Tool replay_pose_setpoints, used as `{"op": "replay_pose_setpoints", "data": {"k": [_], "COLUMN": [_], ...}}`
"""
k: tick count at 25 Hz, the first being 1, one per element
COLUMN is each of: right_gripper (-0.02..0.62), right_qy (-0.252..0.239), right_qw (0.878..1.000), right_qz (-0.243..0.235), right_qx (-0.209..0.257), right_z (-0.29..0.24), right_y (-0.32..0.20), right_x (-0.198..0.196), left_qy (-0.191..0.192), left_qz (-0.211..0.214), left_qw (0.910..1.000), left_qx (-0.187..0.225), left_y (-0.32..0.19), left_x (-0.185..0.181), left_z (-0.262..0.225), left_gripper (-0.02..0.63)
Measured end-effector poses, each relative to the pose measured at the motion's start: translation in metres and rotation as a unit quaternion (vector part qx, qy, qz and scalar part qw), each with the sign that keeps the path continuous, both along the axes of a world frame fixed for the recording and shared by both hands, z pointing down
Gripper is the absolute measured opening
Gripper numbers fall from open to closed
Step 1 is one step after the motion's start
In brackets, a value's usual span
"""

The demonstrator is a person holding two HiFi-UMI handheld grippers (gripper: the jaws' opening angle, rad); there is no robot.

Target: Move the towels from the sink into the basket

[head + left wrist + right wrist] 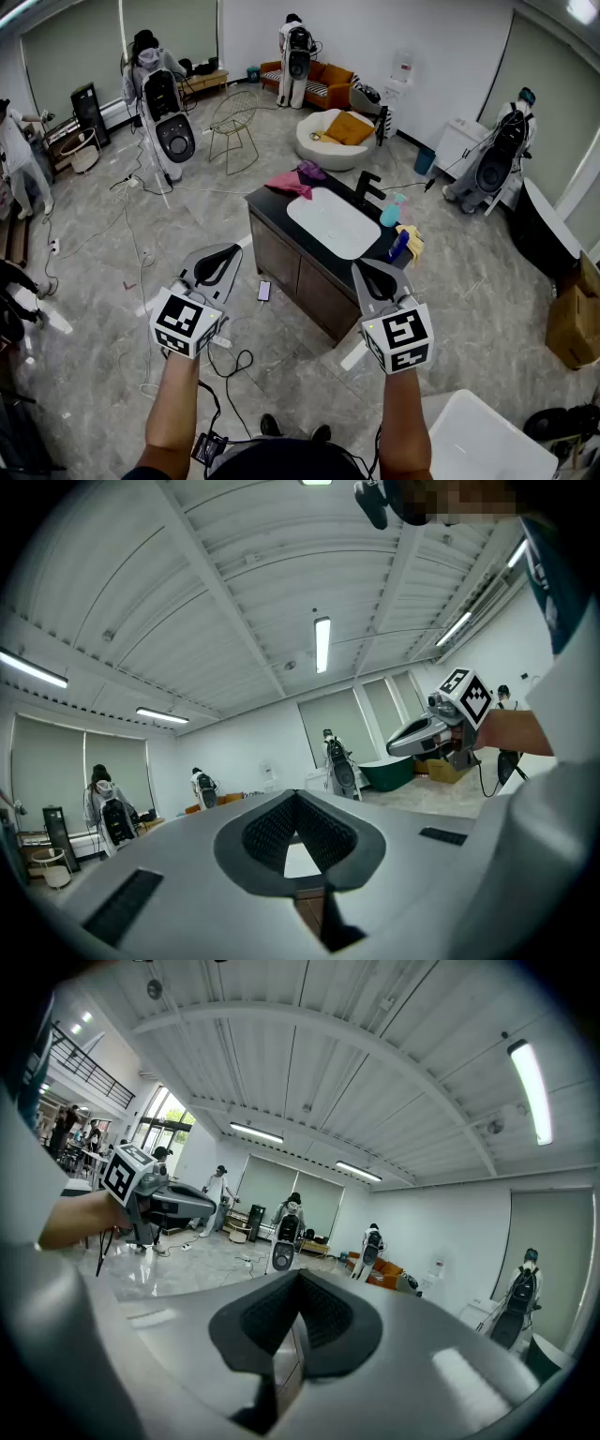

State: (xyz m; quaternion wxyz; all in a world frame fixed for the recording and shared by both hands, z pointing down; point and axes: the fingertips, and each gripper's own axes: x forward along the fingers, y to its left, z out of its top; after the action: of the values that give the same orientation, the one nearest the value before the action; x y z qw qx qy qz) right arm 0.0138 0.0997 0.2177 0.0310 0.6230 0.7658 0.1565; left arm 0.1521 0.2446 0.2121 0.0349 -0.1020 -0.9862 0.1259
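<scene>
A dark vanity holds a white sink (319, 211) in the middle of the room. A pink towel (289, 183) and a purple towel (311, 171) lie on the counter's far left end, beside the basin. A yellow cloth (411, 242) lies at the counter's right end. A wire-frame basket on legs (234, 120) stands on the floor beyond the vanity. My left gripper (221, 259) (298, 803) and right gripper (373, 273) (298, 1283) hover side by side in front of the vanity, both shut and empty.
A black faucet (366, 187) and a blue bottle (392, 211) stand behind the basin. A phone (264, 291) and cables (234, 361) lie on the floor. Several people stand around the room. A white round seat (323, 150), cardboard boxes (572, 319) and a white table (487, 441) are nearby.
</scene>
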Motion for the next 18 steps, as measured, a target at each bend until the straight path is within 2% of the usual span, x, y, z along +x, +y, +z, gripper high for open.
{"op": "replay_pose_setpoints", "data": {"k": [18], "right_gripper": [0.009], "right_qy": [0.014], "right_qw": [1.000], "right_qz": [0.015], "right_qx": [-0.008], "right_z": [0.002], "right_y": [0.033], "right_x": [0.014], "left_qy": [-0.001], "left_qz": [0.016], "left_qw": [0.9998], "left_qx": [0.008], "left_y": [0.030], "left_x": [0.012], "left_z": [0.007], "left_gripper": [0.006]}}
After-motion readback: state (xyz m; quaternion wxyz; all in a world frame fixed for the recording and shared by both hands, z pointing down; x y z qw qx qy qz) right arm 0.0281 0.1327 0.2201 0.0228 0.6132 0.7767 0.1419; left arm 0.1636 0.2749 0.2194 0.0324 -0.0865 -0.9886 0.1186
